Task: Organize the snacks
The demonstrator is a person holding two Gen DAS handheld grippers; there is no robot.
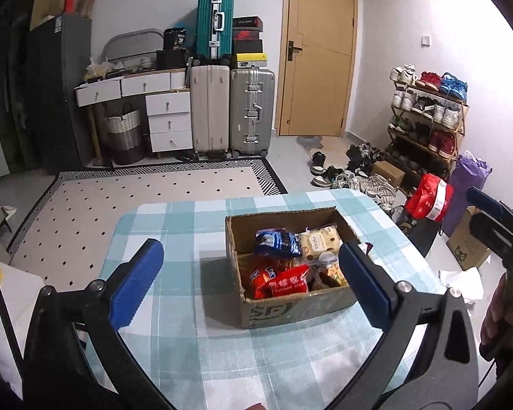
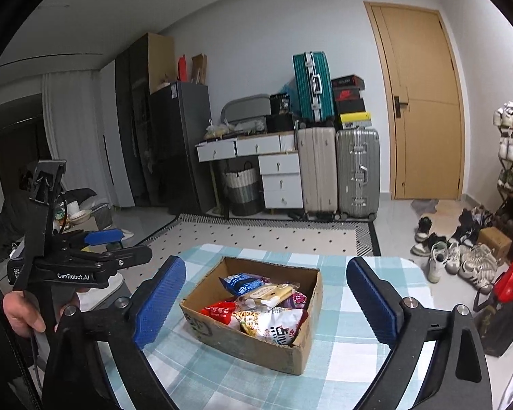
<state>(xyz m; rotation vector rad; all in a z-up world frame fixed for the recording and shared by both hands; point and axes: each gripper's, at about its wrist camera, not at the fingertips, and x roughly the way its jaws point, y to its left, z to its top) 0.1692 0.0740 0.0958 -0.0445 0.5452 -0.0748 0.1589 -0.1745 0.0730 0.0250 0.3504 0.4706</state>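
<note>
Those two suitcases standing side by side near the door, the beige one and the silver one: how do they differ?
The beige ribbed suitcase looks plain and smooth, while the silver metal-framed suitcase has shiny corner guards and latches. The beige one carries a teal upright suitcase on top; the silver one carries stacked shoe boxes. The beige one stands next to the white drawer unit, the silver one nearer the wooden door. Both stand upright on wheels.

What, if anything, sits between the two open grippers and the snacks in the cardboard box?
Nothing visible does. The cardboard box is open-topped on the checked tablecloth, its snacks exposed. Only bare cloth lies between it and the left gripper and the right gripper; both are open and hold nothing.
</note>
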